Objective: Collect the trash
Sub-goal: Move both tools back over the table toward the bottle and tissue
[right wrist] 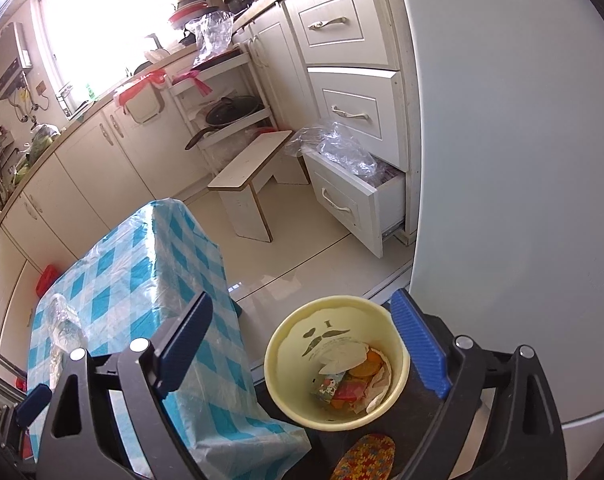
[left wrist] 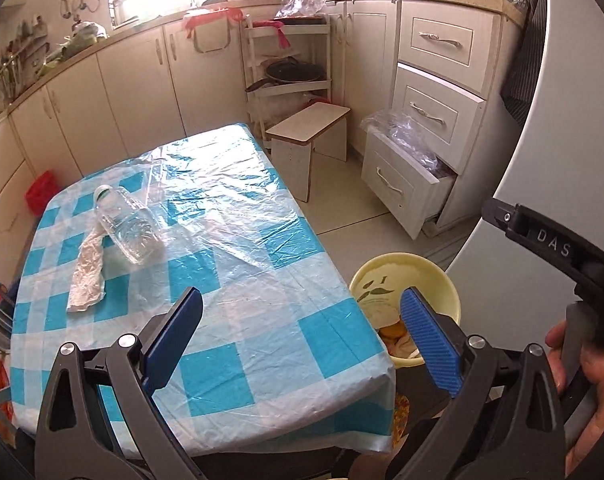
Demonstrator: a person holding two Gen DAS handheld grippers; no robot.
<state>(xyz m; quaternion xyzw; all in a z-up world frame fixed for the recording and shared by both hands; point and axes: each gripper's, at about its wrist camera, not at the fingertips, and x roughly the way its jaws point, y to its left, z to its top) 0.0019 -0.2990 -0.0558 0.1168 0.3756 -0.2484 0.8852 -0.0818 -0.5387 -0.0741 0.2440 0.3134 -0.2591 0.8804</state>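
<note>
On the checked table [left wrist: 262,320], one clear plastic bottle [left wrist: 128,226] and one crumpled paper wrapper [left wrist: 86,276] are counted. Beside the table, one yellow bin [right wrist: 335,364] is seen. Beyond the table, one low stool [left wrist: 307,128], three stacked drawers [left wrist: 439,42] and one pan rack [left wrist: 288,60] are counted.
</note>
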